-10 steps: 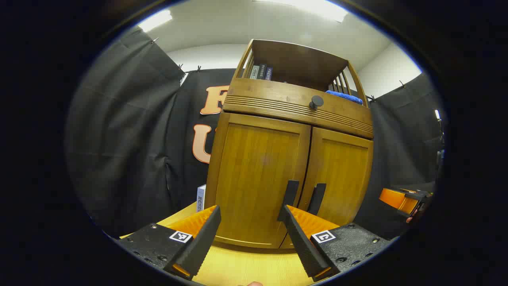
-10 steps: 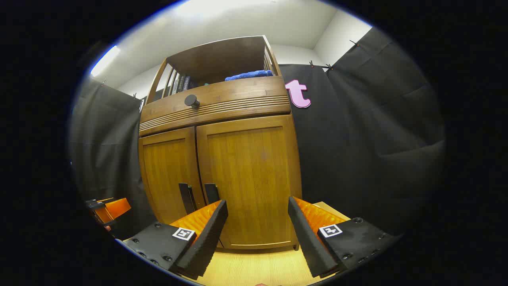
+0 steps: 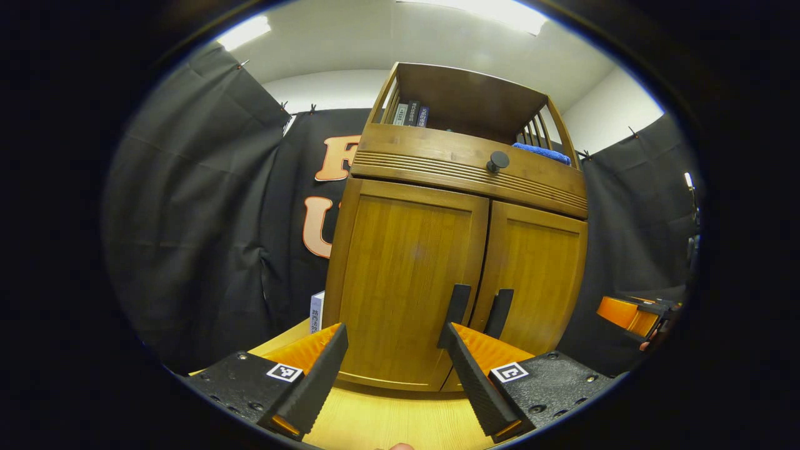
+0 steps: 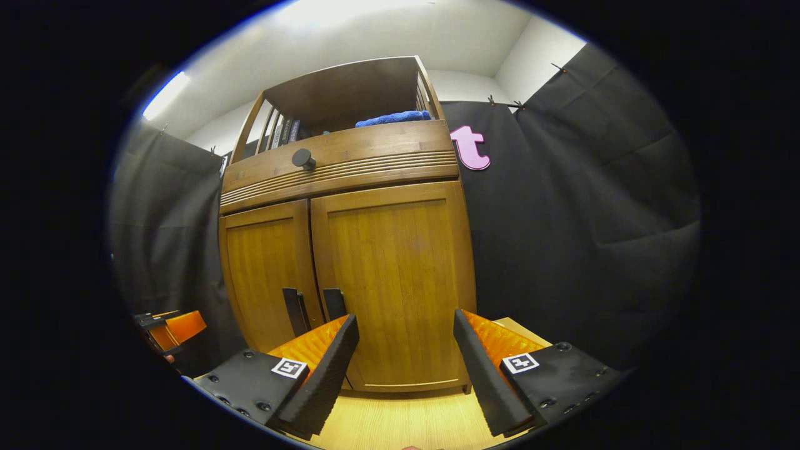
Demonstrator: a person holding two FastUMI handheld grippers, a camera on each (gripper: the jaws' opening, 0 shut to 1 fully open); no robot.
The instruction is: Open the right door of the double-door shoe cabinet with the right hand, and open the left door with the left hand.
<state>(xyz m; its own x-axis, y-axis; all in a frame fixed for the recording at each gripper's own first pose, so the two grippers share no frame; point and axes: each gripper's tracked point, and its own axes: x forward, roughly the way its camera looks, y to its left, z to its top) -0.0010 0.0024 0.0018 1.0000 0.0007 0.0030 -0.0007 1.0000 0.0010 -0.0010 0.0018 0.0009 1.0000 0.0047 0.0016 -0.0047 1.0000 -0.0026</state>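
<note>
Shoe cabinet, both doors shut: approach stage

Item 1. Shoe cabinet (image 4: 350, 250): stands upright on the bench (image 4: 400, 425), my landmark for all that follows. Right door (image 4: 394, 281) and left door (image 3: 406, 281) both sit closed, flush with the frame.

Item 2. Handles: right door handle (image 4: 334, 303) and left door handle (image 3: 458, 303) hang side by side at the centre seam, low on the doors, just beside each other.

Item 3. Left tongs (image 3: 390, 340): spread wide, holding nothing, in front of the cabinet's left door, near but apart from it.

Item 4. Right tongs (image 4: 406, 328): spread wide, holding nothing, in front of the cabinet's right door, clear of its handle.

Item 5. Above the doors: drawer knob (image 4: 304, 158), books (image 3: 410, 114), blue cloth (image 4: 392, 117) on the open shelf.

Risks, as I judge them: handles sit so close that one pair of tongs could catch the wrong one or pinch both; swinging doors could strike the opposite tongs; a hard pull might shift the cabinet on the bench.
</note>
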